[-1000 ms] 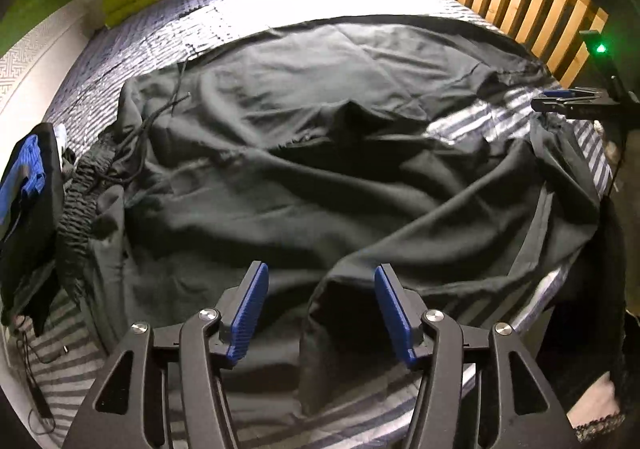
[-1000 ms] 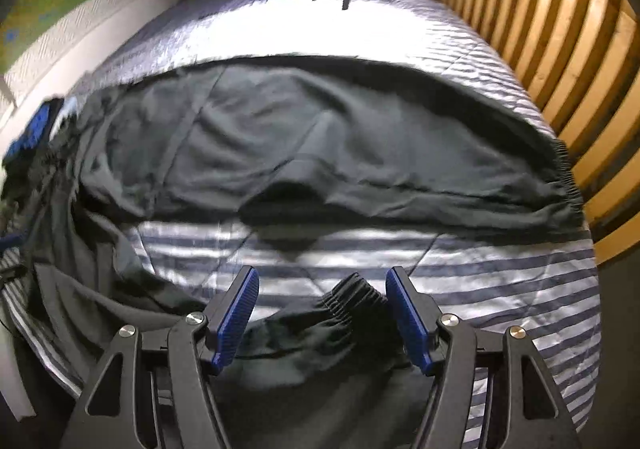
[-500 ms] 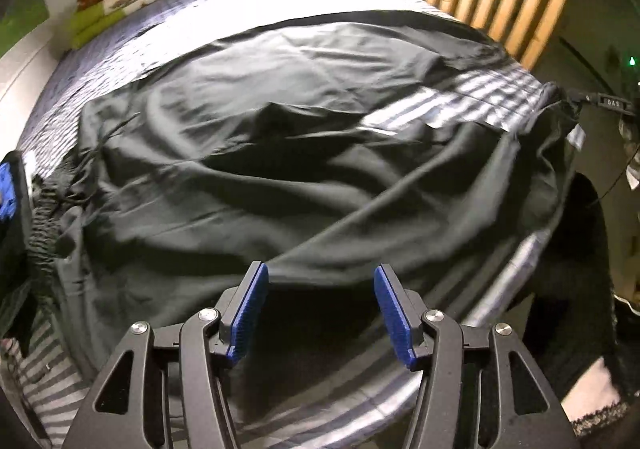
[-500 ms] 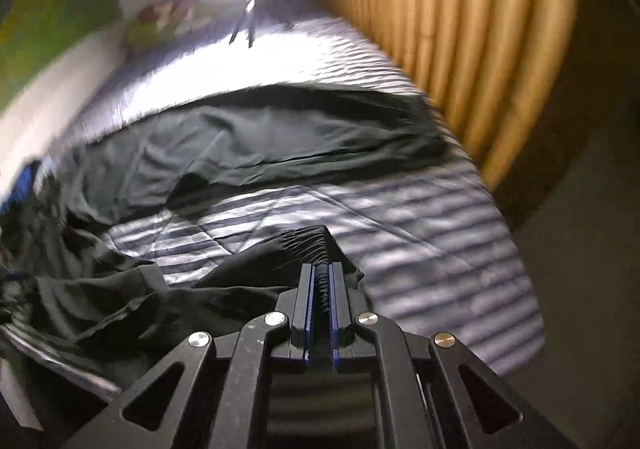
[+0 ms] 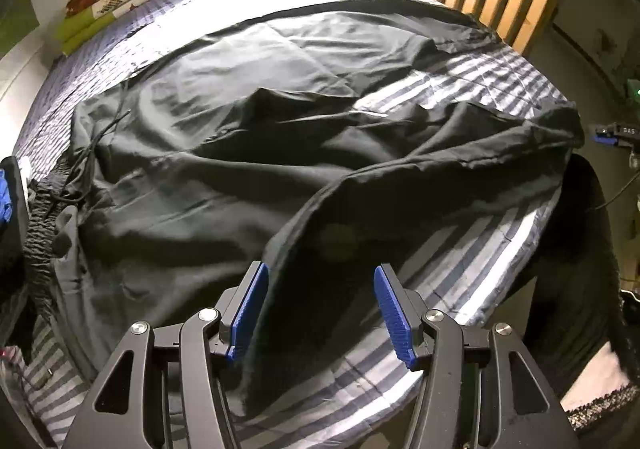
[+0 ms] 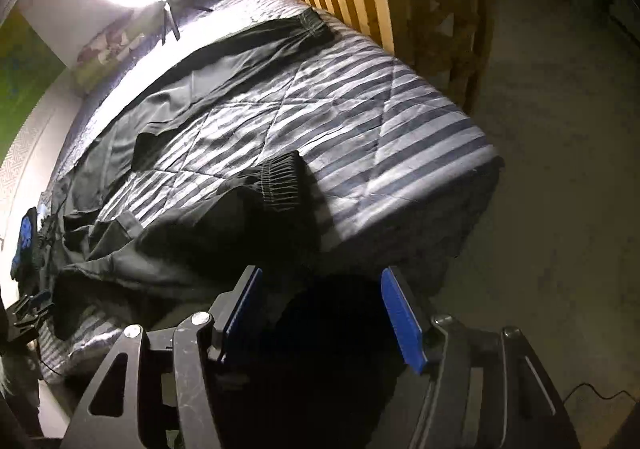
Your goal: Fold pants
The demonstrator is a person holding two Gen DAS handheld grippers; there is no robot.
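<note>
Pants (image 5: 248, 153) spread on bed (image 6: 400, 129) for folding; left claw (image 5: 320, 313) held open above near leg, right claw (image 6: 322, 313) opening, nothing gripped.

The black pants (image 5: 224, 185) lay spread and wrinkled across the striped bed, gathered elastic waistband at the left with its drawstring loose. One leg stretched flat along the far side; the nearer leg lay rumpled, its ribbed cuff (image 6: 280, 181) resting on the bedcover.

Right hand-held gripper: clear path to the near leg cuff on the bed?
Probably yes. The right hand-held gripper, jaws opening and empty, points just short of the cuff, which lies uncovered on the striped bedspread.
</note>
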